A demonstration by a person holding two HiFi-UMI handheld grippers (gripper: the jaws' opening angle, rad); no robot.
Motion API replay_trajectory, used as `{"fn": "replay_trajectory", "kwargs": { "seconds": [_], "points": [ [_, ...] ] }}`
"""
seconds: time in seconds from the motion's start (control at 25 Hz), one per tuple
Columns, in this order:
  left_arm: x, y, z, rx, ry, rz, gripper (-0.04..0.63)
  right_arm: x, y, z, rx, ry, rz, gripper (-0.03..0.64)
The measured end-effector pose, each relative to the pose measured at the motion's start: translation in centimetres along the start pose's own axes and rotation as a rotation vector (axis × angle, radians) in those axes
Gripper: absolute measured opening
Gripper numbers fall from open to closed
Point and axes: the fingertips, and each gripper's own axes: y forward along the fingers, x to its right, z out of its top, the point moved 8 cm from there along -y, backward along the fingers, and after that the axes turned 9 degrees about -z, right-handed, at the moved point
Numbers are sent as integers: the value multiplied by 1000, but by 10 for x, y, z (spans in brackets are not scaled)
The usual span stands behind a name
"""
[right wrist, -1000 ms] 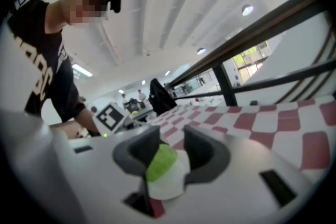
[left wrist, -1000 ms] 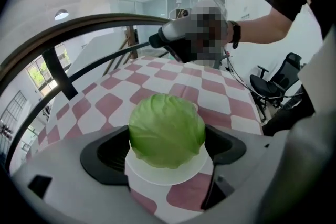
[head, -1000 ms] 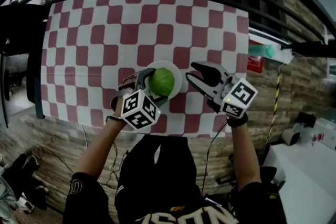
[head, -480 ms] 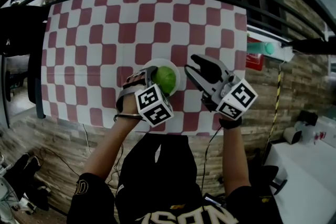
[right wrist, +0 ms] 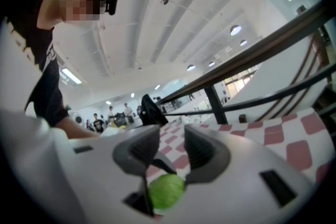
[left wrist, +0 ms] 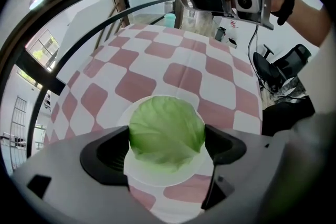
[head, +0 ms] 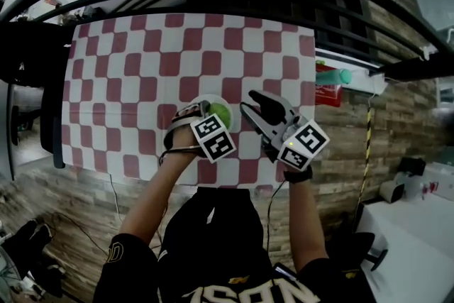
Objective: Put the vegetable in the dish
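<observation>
left gripper (left wrist: 167, 144): clamped on the round pale-green leafy cabbage head (left wrist: 167, 124), one dark jaw pad against each side, grip about at its widest part.
right gripper (right wrist: 171, 141): jaws apart, nothing between them. It hangs just beside the dish on the right, pointing across the table, and the cabbage shows low through its gap.
cabbage: centred over the round white dish (left wrist: 157, 176). The rim shows all round it in the left gripper view. Can't tell whether its underside is touching the dish or just clear of it.
dish: sits on the red-and-white checked tablecloth (left wrist: 178, 73), near the table's front edge in the head view.
step: my read is placement is nearly done and the release is what's left.
how to: lower until the cabbage's weight is on the dish, then open both jaws evenly and wide, and lift straight up — no sideways drag.
risk: it's a round head on a shallow dish, so an uneven release could roll it toward the rim. Keep the right gripper off the dish.
check: rim visible all round after letting go — then it's done.
</observation>
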Motion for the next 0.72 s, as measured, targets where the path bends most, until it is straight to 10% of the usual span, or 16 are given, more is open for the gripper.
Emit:
{"fn": "replay_trajectory", "kwargs": {
  "seconds": [0.32, 0.72],
  "points": [
    [4, -65, -4, 247, -92, 36, 469, -2, -14, 16, 49, -46, -123, 138],
    [-8, -214, -5, 776, -247, 302, 419, -41, -35, 97, 230, -140, -346, 138]
  ]
}}
